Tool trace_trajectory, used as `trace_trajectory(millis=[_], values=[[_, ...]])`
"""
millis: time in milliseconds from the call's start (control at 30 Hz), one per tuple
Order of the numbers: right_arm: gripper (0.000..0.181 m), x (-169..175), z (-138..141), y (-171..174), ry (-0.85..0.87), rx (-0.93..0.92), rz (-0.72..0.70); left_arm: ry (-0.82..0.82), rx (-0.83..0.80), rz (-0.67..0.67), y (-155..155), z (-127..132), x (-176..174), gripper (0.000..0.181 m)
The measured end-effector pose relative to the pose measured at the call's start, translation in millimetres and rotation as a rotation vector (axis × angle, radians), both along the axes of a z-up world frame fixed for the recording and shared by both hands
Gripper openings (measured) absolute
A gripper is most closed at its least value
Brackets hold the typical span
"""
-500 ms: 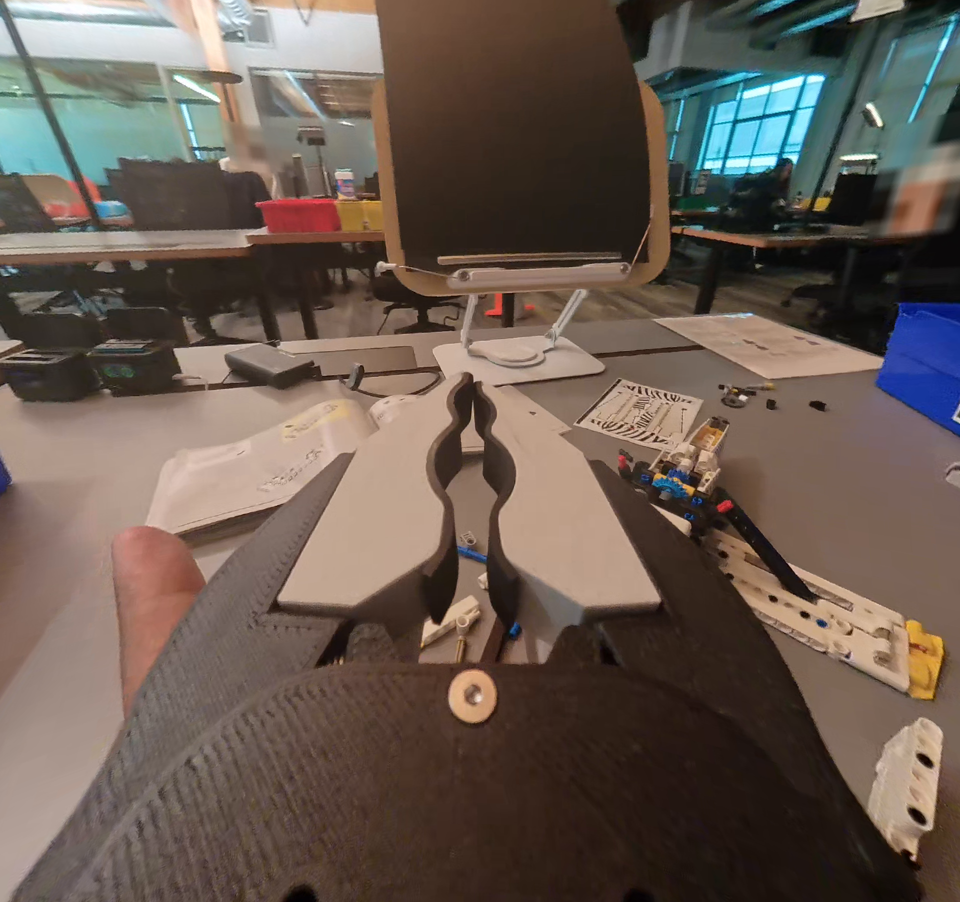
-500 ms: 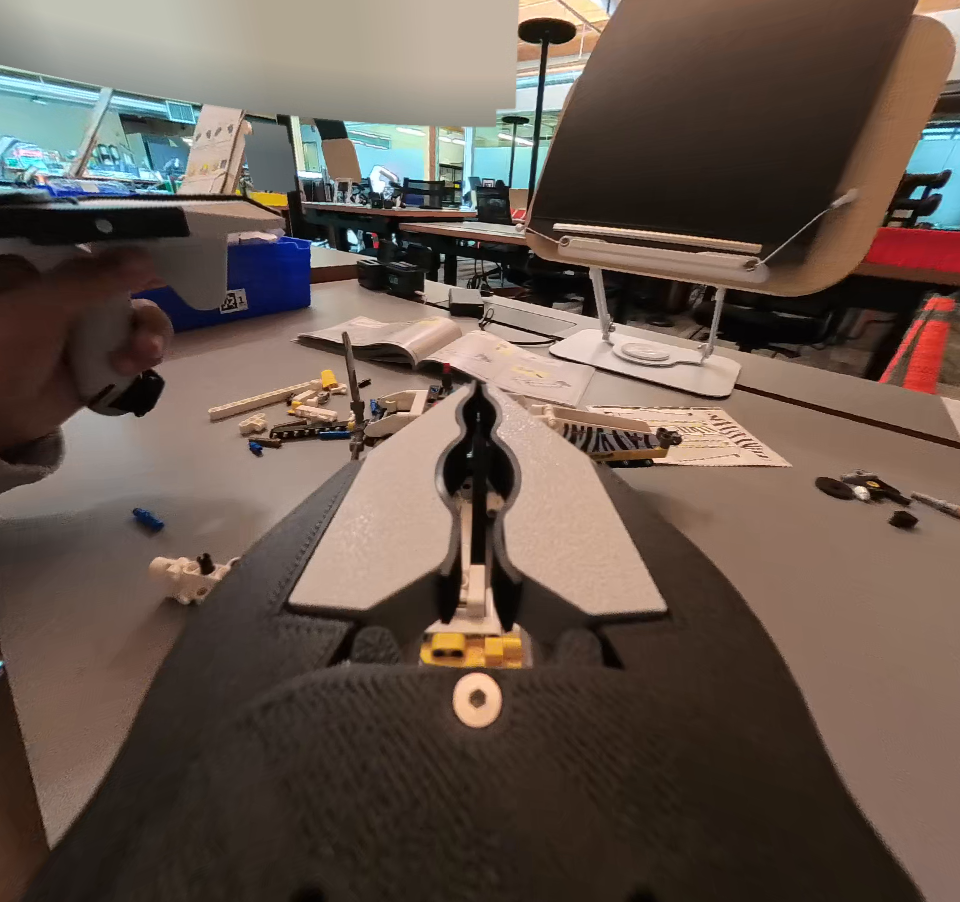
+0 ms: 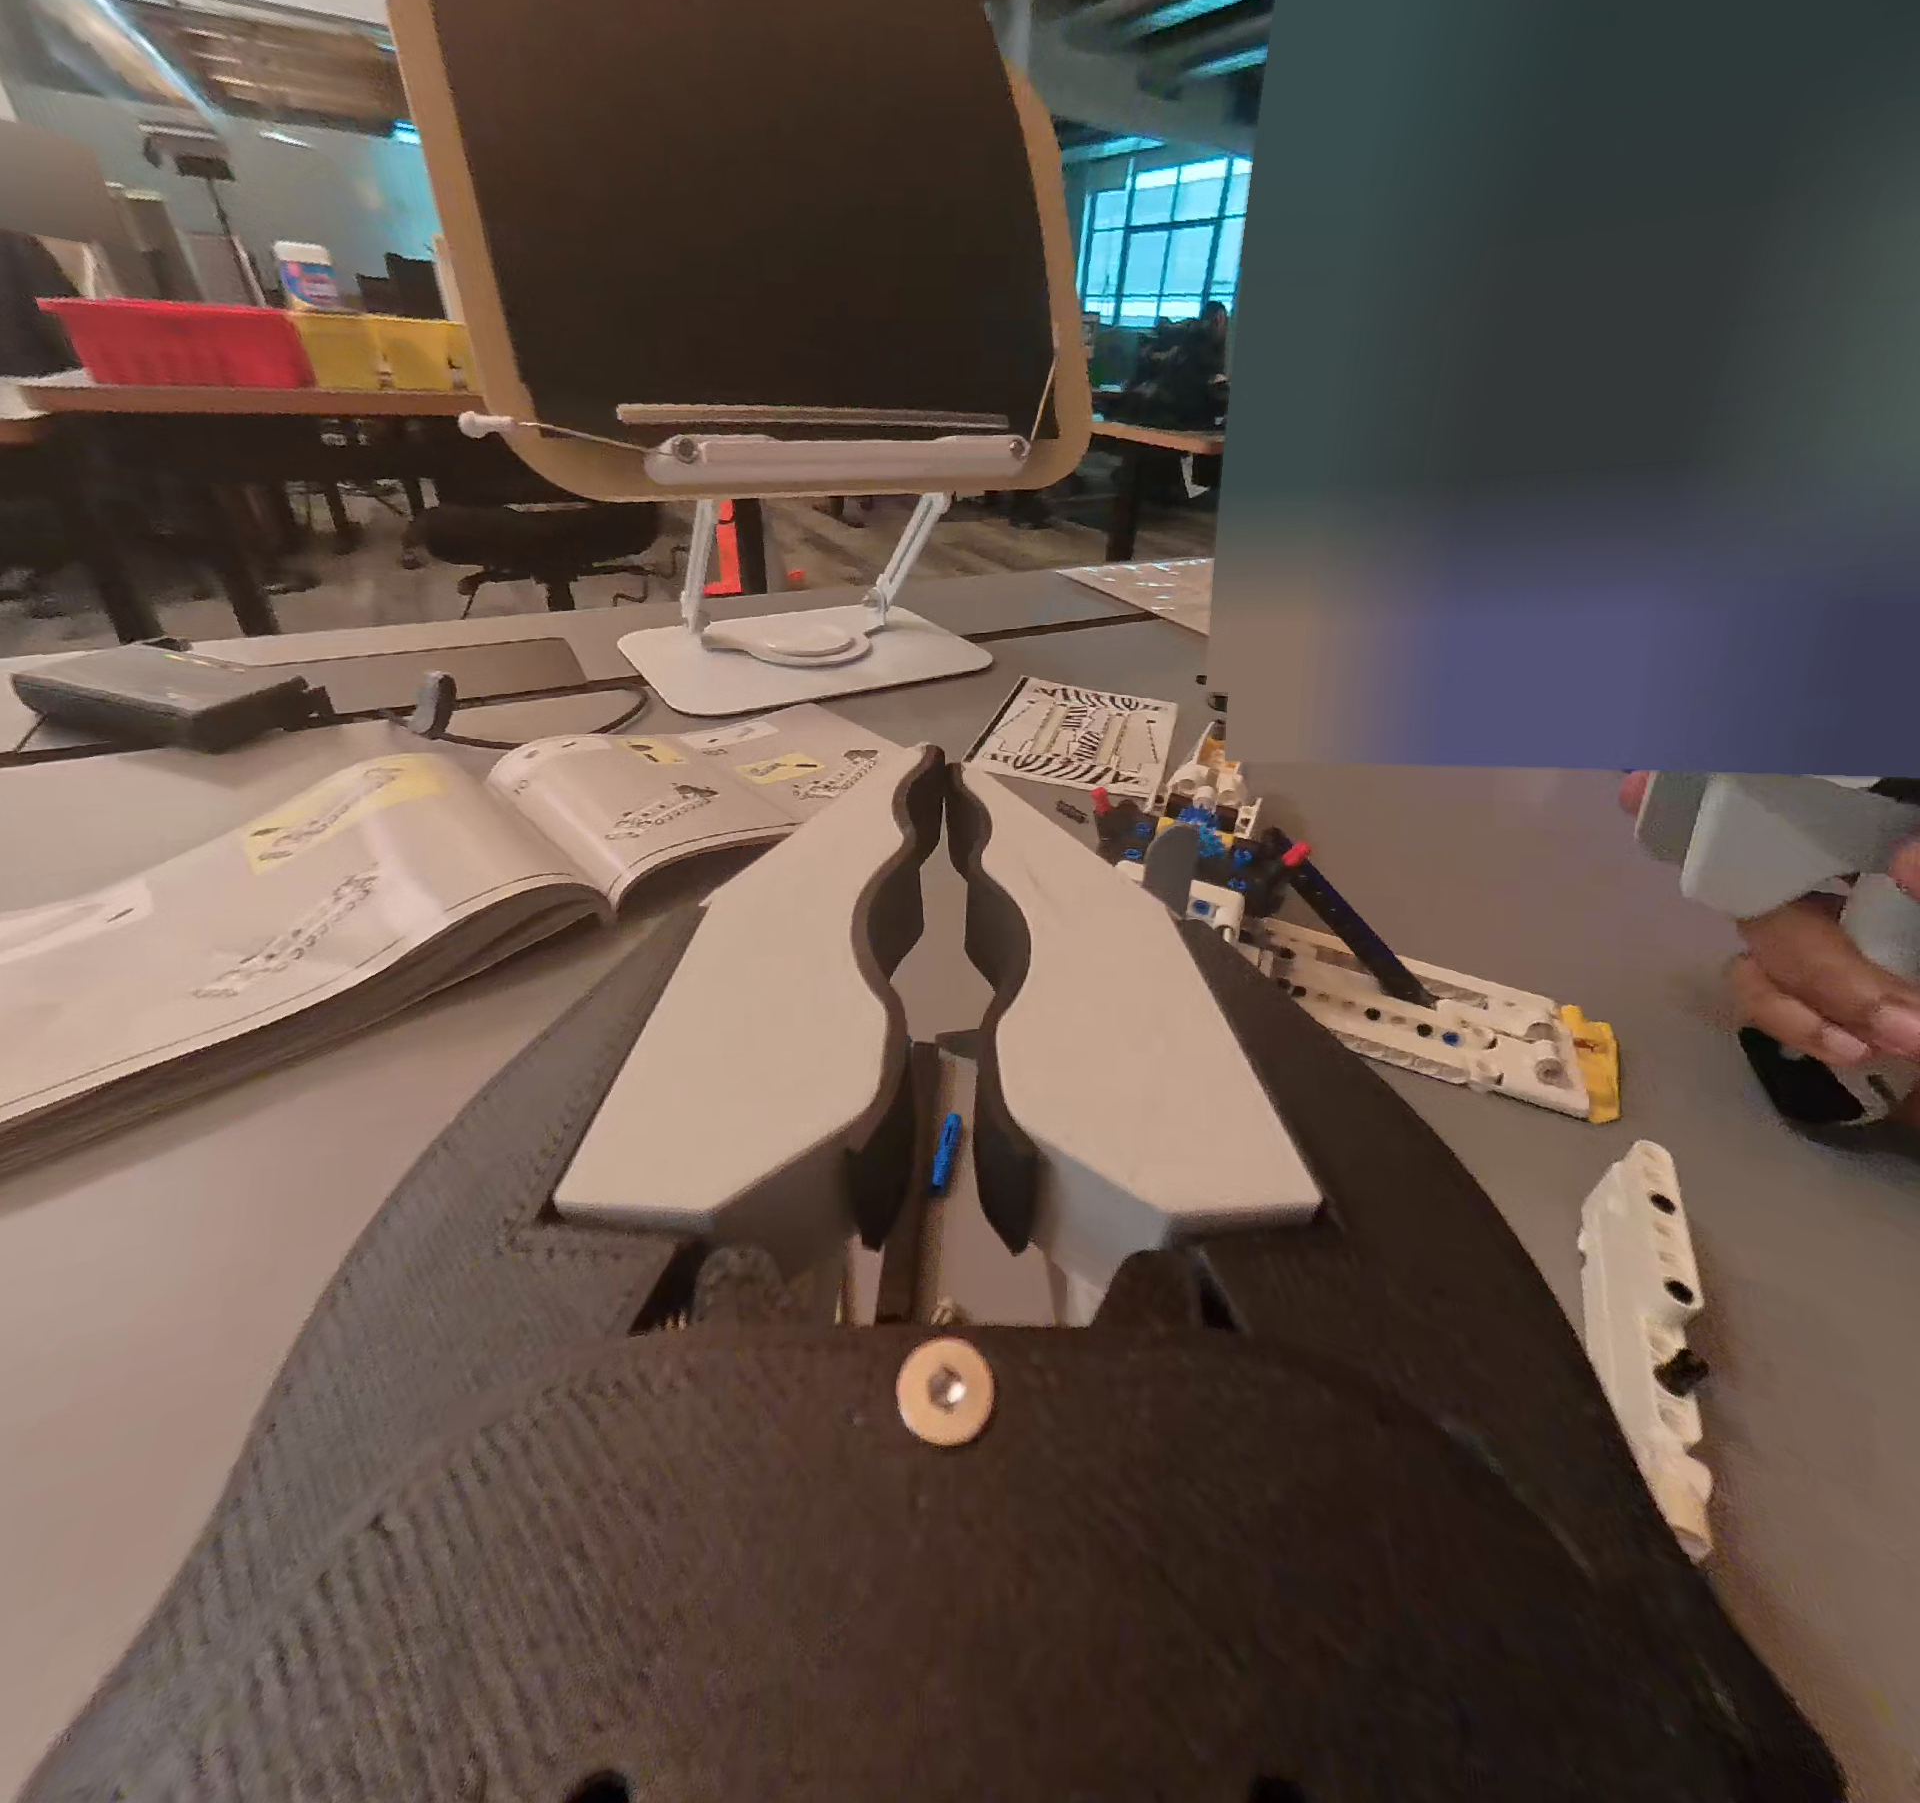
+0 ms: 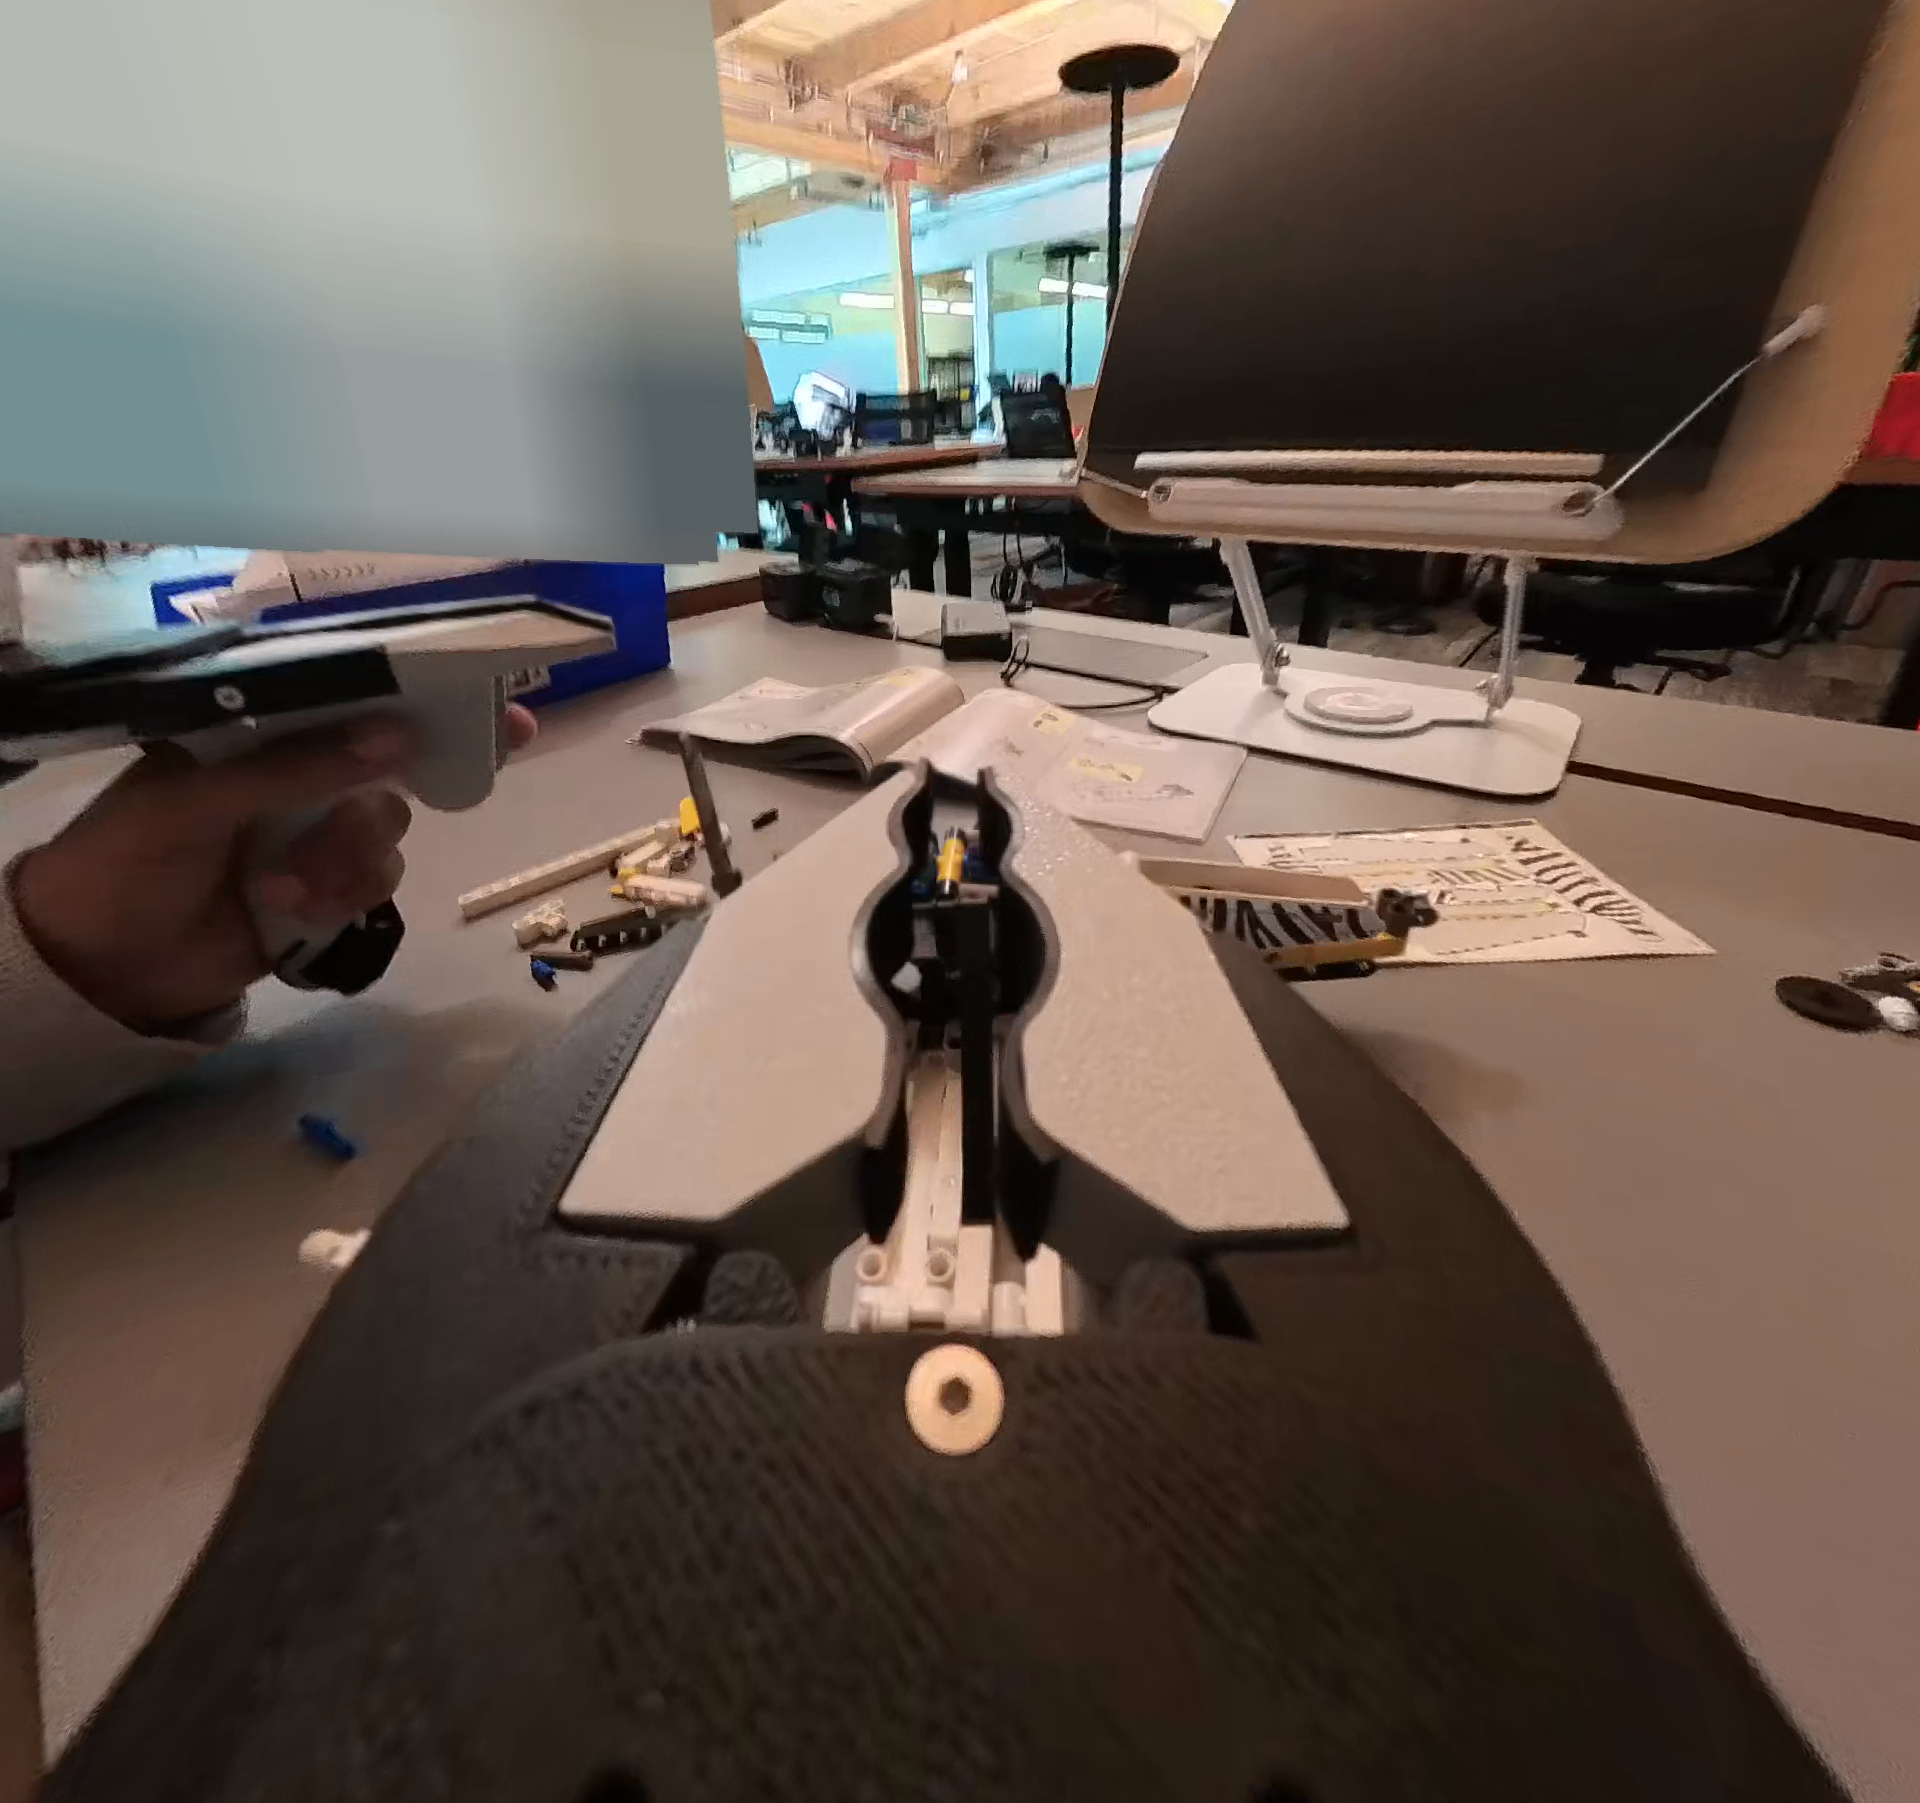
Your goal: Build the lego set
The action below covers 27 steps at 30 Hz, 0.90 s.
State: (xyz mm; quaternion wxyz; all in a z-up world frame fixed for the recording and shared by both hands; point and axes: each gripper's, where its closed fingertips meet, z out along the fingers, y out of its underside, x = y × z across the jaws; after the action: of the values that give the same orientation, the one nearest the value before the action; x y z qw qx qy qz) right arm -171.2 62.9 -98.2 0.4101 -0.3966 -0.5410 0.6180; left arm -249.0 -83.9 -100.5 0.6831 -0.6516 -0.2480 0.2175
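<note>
On the left, the instruction booklet (image 3: 343,880) is seen lying open on the grey table (image 3: 208,1338). The left gripper (image 3: 943,789) hangs above the table with its tips almost touching and nothing gripped; a small blue pin (image 3: 943,1148) is seen below, between the fingers. Further right, the half-built lego model (image 3: 1351,943) rests on the table, and a loose white beam (image 3: 1647,1338) lies near it. In the right wrist view, the right gripper (image 4: 954,785) is seen closed around the model's black and white beams.

The model is judged light and stiff, yet fragile at its pinned joints (smooth plastic may slip); it is best held by the long white frame, not the slender black arm.

Beyond, a tablet stand (image 3: 800,652) and sticker sheet (image 3: 1081,740) are set on the table, and an open office with desks is seen behind.
</note>
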Motion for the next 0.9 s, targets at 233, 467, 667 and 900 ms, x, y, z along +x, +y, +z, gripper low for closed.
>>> trace_trajectory(millis=[233, 467, 667, 900], values=[[0.021, -5.3, -12.9, -8.6, -0.036, 0.094, 0.02, 0.006, -0.087, -0.075, 10.7, -8.5, 11.7, 0.044], [0.024, 6.3, -6.9, -16.8, 0.006, 0.116, 0.072, -0.109, -0.22, -0.333, 28.6, -23.1, 71.0, 0.003], [0.036, 45.9, -55.3, -50.1, -0.284, 0.308, 0.401, -0.227, -0.346, -0.412, 12.1, -55.4, 115.0, 0.025], [0.03, 59.4, -106.7, -62.0, -0.631, 0.371, 0.569, -0.33, -0.499, -0.438, 19.9, -100.5, 142.1, 0.04]])
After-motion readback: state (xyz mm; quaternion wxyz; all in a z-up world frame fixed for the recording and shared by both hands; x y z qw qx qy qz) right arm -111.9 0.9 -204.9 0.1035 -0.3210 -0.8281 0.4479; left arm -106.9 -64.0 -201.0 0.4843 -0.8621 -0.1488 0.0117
